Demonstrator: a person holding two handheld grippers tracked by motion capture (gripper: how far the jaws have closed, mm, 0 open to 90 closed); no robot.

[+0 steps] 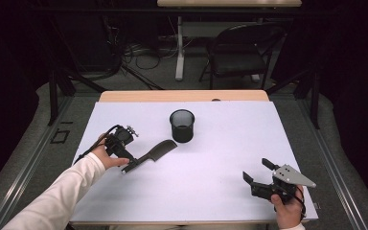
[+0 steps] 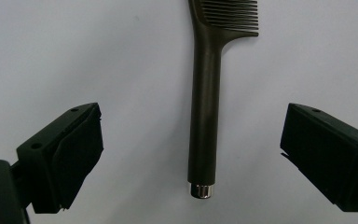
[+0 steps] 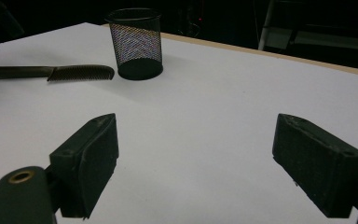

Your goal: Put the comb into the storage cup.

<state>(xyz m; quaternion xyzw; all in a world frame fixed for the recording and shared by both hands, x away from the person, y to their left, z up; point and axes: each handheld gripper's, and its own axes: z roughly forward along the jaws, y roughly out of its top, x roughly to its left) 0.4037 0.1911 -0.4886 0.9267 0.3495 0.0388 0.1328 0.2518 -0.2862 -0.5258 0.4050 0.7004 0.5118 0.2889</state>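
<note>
Down at the left of the high view, the left gripper sits low over the white tabletop, its jaws spread wide with nothing pressed between them. In the left gripper view the two black padded jaws stand at the lower left and lower right corners of the frame, and the long dark brown plastic comb lies on the tabletop between them, clear of both pads. The comb's round handle runs up the middle of that frame, its small silver end cap at the bottom centre and its row of fine teeth at the top edge. In the high view the comb lies slanted left of centre, handle end at the left gripper and toothed end pointing toward the upper right, where it comes near the base of the black wire-mesh cup. That cup stands upright just above the middle of the frame. The right gripper is at the lower right of the high view, well apart from the comb and the cup, held in a hand at the bottom edge; its jaws are also wide apart and empty, with bare white tabletop between them in the right gripper view. There the comb lies at the upper left and the mesh cup just beside its teeth.
</note>
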